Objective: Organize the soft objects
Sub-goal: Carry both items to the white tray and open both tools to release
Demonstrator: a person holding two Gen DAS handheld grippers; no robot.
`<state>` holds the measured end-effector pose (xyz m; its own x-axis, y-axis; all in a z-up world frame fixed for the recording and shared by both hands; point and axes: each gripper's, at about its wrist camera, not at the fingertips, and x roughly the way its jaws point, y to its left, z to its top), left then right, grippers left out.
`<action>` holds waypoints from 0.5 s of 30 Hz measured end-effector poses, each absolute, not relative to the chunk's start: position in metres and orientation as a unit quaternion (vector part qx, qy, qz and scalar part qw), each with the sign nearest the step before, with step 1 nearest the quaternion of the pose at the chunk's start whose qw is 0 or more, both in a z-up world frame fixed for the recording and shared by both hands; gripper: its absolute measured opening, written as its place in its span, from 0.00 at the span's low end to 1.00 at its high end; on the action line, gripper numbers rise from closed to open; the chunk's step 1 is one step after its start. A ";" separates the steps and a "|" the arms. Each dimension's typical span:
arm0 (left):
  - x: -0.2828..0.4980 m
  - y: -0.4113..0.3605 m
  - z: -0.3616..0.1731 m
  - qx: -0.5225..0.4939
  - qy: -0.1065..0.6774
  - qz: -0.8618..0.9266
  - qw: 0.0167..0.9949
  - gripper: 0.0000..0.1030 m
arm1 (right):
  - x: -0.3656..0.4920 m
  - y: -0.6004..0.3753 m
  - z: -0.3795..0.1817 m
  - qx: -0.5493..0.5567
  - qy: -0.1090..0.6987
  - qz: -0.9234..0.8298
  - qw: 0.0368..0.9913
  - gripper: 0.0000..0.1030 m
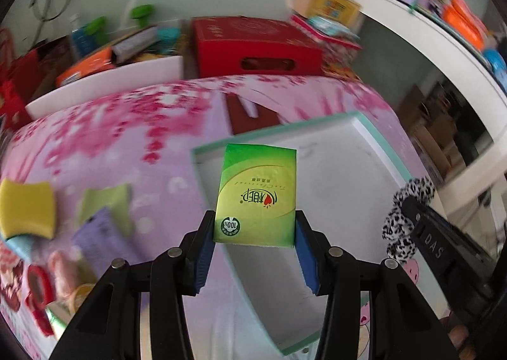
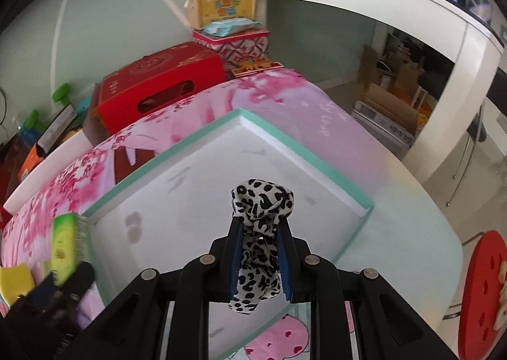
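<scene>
The left tool (image 1: 255,230) is gripping a green tissue pack (image 1: 257,195) by its lower end, the blue pads pressing on both sides. The pack is standing upright between the fingers, held above the near left corner of a white tray (image 1: 348,176) with a mint green rim. The right tool (image 2: 259,226) is pinching a black and white leopard scrunchie (image 2: 261,206); the fabric is bunching above the fingertips and hanging down between the pads, over the inside of the tray (image 2: 196,201). In the left wrist view the scrunchie (image 1: 408,201) is showing at the right edge, beside the tray's right side.

The tray is lying on a table (image 1: 111,138) covered with a pink flowered cloth. Left of the tray, still on the cloth, a yellow sponge (image 1: 27,209), a light green cloth (image 1: 107,201) and a purple packet (image 1: 98,236) are lying close together, somewhat blurred. Behind the table a red box (image 1: 253,46) is sitting against the wall, with a yellow handled case (image 2: 221,6) further right.
</scene>
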<state>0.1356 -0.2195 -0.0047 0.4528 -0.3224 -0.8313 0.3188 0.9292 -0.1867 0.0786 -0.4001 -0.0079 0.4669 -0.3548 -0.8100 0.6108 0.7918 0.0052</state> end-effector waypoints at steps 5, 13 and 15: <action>0.131 -0.245 -0.023 0.018 0.499 -0.225 0.837 0.48 | 0.077 -0.405 -0.012 0.155 0.430 -0.286 0.842 0.22; 0.131 -0.253 -0.049 0.028 0.534 -0.223 0.815 0.48 | 0.080 -0.405 -0.016 0.153 0.435 -0.279 0.842 0.25; 0.131 -0.254 -0.053 0.033 0.538 -0.221 0.813 0.48 | 0.080 -0.405 -0.018 0.154 0.438 -0.276 0.842 0.26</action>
<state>0.1310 -0.2539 -0.0531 0.3242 -0.3249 -0.8884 0.3948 0.9000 -0.1850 0.0801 -0.4048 -0.0177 0.4647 -0.3288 -0.8221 0.5989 0.8006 0.0183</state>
